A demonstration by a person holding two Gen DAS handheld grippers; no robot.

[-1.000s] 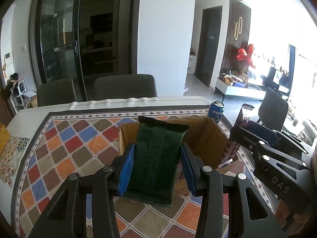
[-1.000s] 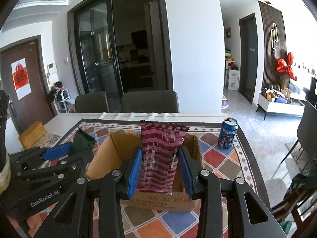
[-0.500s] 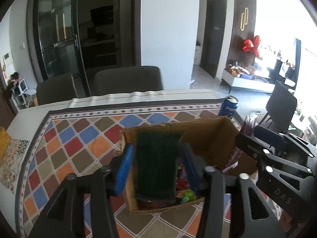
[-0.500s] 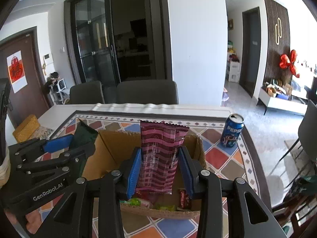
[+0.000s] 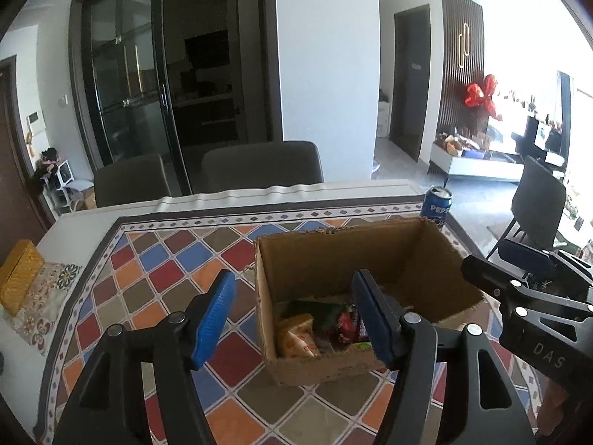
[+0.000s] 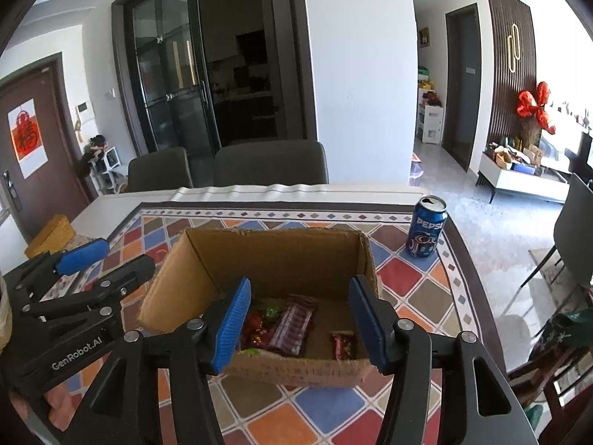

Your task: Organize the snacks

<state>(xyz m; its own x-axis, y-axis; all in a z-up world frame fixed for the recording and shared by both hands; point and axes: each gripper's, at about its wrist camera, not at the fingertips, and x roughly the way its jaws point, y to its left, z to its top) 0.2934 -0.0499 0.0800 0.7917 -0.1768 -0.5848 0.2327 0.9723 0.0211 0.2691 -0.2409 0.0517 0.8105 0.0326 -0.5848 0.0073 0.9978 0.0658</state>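
Snacks (image 6: 292,324) fill one box (image 6: 274,256); one can (image 6: 426,228) beside.

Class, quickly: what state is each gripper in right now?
Left gripper: open, holding nothing, jaws just opened.
Right gripper: open, holding nothing, jaws just opened.

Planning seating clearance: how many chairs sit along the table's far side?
2: left grey chair and right grey chair, side by side behind the table's far edge. Others may be hidden.
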